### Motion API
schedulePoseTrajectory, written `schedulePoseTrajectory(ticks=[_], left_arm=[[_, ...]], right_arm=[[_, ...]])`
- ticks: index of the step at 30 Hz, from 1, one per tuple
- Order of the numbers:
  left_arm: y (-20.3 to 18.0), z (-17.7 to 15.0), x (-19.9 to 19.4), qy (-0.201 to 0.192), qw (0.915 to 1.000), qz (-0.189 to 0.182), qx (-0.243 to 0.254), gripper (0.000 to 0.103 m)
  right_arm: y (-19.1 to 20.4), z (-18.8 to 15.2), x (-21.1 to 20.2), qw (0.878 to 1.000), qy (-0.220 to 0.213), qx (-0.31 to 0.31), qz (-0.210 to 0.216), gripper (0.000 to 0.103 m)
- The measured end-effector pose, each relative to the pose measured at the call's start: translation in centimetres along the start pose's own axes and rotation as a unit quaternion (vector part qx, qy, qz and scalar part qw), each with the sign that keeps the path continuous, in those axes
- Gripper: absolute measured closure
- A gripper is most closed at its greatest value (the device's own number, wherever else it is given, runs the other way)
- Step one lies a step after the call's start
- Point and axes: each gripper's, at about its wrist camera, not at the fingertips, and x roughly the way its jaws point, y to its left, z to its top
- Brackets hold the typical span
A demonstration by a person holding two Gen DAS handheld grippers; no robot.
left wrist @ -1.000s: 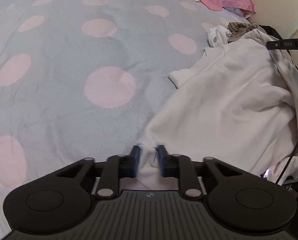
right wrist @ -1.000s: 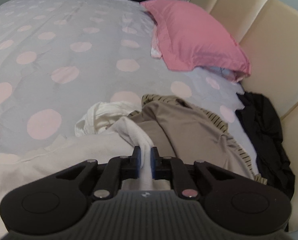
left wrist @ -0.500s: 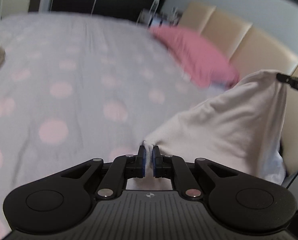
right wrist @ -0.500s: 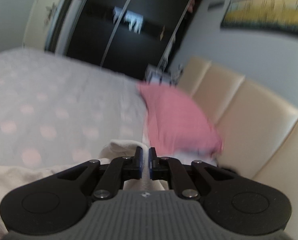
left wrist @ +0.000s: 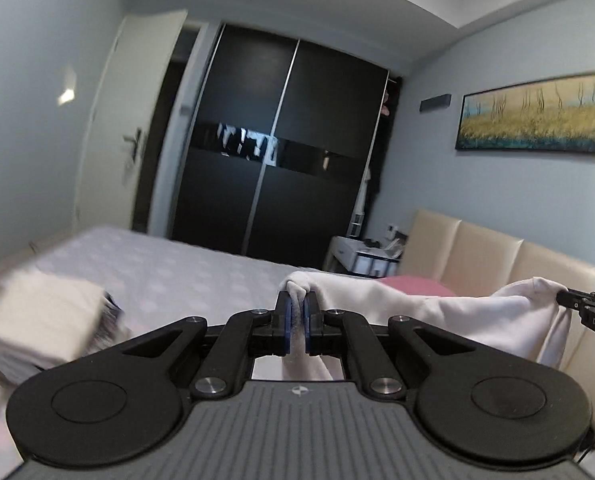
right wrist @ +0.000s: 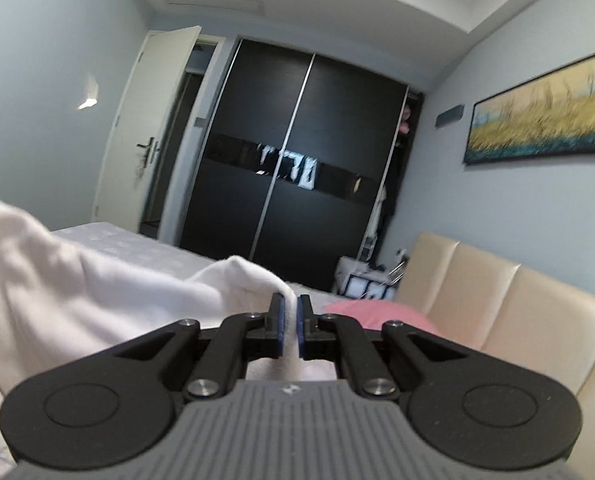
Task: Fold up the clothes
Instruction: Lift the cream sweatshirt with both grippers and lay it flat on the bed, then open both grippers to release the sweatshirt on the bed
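A white garment [left wrist: 437, 312] hangs stretched in the air above the bed, held at two points. My left gripper [left wrist: 296, 304] is shut on one bunched edge of it. The cloth runs rightward to my right gripper [left wrist: 565, 300], whose black tip pinches the other end at the frame's right edge. In the right wrist view my right gripper [right wrist: 289, 308] is shut on a fold of the same white garment [right wrist: 97, 292], which drapes away to the left. Both grippers point nearly level toward the wardrobe.
The bed [left wrist: 169, 268] with its grey dotted cover lies below. A folded pale stack [left wrist: 45, 320] sits blurred at the left. A pink pillow [right wrist: 373, 316] rests by the beige padded headboard [right wrist: 497, 312]. A dark sliding wardrobe [left wrist: 281, 152] and a white bedside table [left wrist: 361, 260] stand beyond.
Both grippers rose from the bed and tilted up to near level, lifting the white garment off the cover. The view swung from the bedspread and clothes pile to the wardrobe and walls.
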Motion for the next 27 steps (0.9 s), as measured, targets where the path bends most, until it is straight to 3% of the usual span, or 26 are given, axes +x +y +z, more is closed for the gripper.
schedulePoseTrajectory(ticks=[4,7,10,16,20,27], left_arm=[[0.0,-3.2,1.8,0.075,0.9963,0.028,0.031,0.099],[1.0,-7.6,4.5,0.161,0.9849,0.045,0.046,0.099],[1.9,-12.3,6.9,0.239,0.9681,0.051,0.057,0.099],[4.8,-20.0,8.9,0.376,0.9232,0.038,0.068,0.099],[5.2,-23.3,8.3,0.429,0.8958,0.028,0.113,0.099],[6.6,-27.4,7.3,0.493,0.8606,0.02,0.125,0.098]], right_arm=[[1.6,-4.3,1.7,0.997,0.07,0.025,0.038,0.096],[2.9,-9.6,3.7,0.987,0.146,0.021,0.062,0.096],[4.1,-15.2,5.7,0.97,0.225,0.011,0.085,0.096],[5.0,-24.9,8.2,0.924,0.363,0.024,0.12,0.096],[5.6,-28.5,8.7,0.898,0.416,0.029,0.14,0.096],[7.4,-30.6,8.9,0.858,0.481,-0.014,0.178,0.095]])
